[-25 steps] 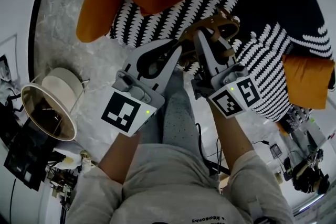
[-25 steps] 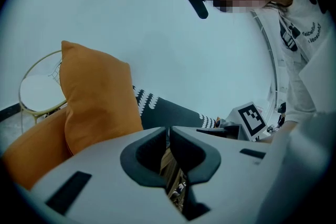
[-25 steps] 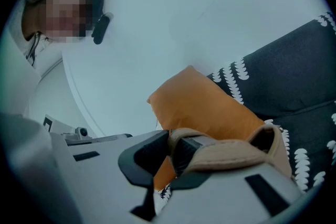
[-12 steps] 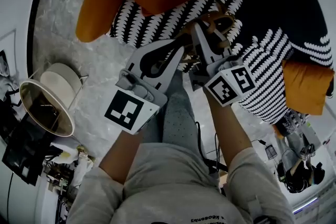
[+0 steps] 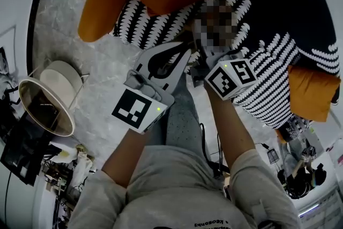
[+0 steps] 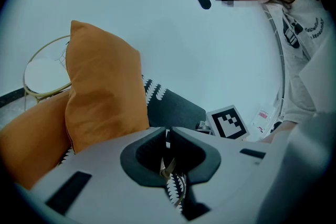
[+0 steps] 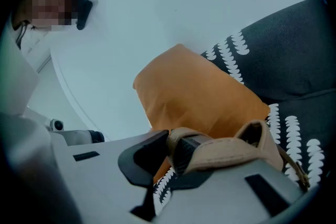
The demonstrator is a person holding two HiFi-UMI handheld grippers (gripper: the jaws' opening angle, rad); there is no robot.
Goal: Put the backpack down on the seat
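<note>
My right gripper (image 7: 173, 152) clamps the tan strap (image 7: 231, 150); my left gripper (image 6: 168, 136) pinches the backpack (image 6: 177, 190) below the orange cushion (image 6: 105, 92). Risk: the thin pinch slips and it tilts.

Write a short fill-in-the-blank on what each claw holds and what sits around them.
1. The right claw is shut on a ____ strap.
2. Behind that strap, in the right gripper view, the cushion is coloured ____.
3. The left claw has a thin strip between its jaws, which are ____, not open.
4. In the head view the round table stands on the person's ____ side.

Missing words: tan; orange; shut; left
</note>
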